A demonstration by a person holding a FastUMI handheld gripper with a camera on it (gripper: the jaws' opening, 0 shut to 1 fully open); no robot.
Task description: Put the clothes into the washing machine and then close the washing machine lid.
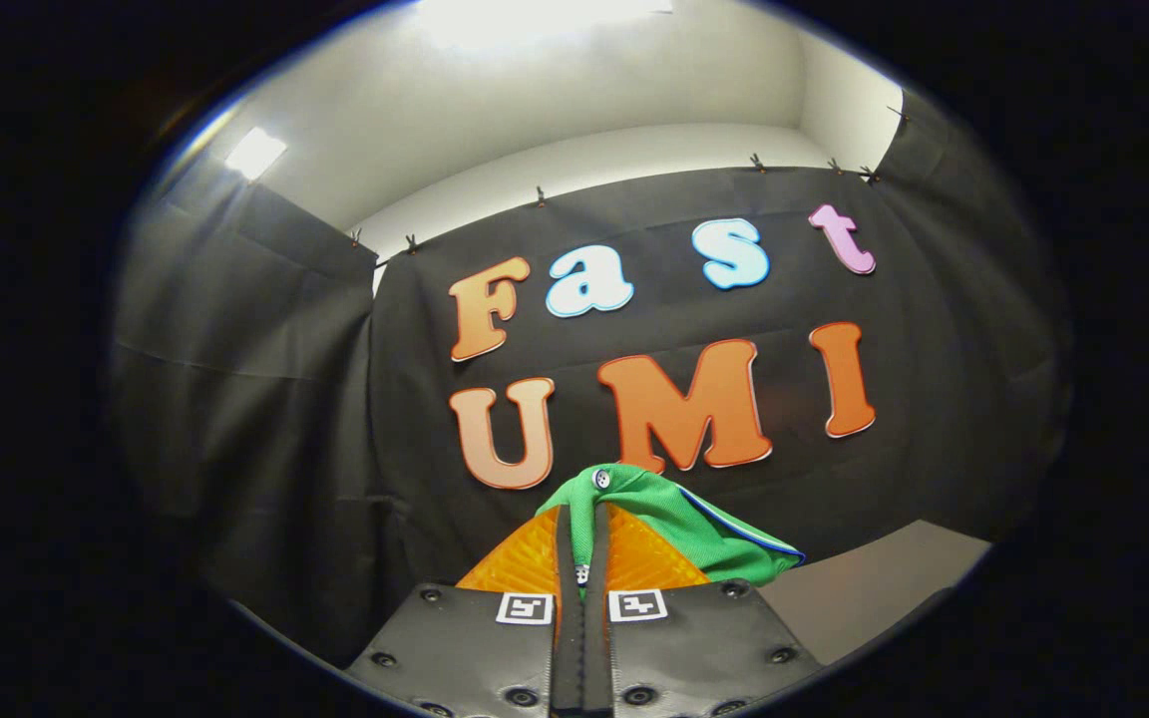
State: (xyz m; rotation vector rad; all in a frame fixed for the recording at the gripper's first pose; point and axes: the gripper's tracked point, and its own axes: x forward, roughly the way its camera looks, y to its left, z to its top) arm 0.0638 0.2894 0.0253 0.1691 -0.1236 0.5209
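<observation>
The gripper (582, 543) is pointing upward at the booth wall, and its two fingers are lying nearly together, with just a thin dark slit running between them. A fold of the green garment (679, 519) is passing down through that slit, so both fingers are pressing on the cloth and holding it pinched. The fingers' ribbed inner faces are showing on either side of the fold, and a small square marker is sitting at the base of each finger on the dark bolted housing.

The garment is bunching over the fingertips at twelve o'clock from the gripper, where a pale button (601, 479) is showing on the cloth right at the top of the fold. From there the bulk of the fabric is draping off toward three o'clock, hanging over the right-hand finger and ending in an edge with thin white and blue trim. A second small button is peeking out low in the slit between the fingers.

Beyond the garment, the black cloth wall (265, 419) is hanging across the background from nine o'clock round to three o'clock, clipped along its top edge. Above it, at twelve o'clock, a white wall and ceiling (574, 120) are glowing under a bright lamp, and another light (255, 152) is shining at ten o'clock. At four o'clock from the gripper, a pale grey flat surface (864, 588) is showing, well apart from the cloth.
</observation>
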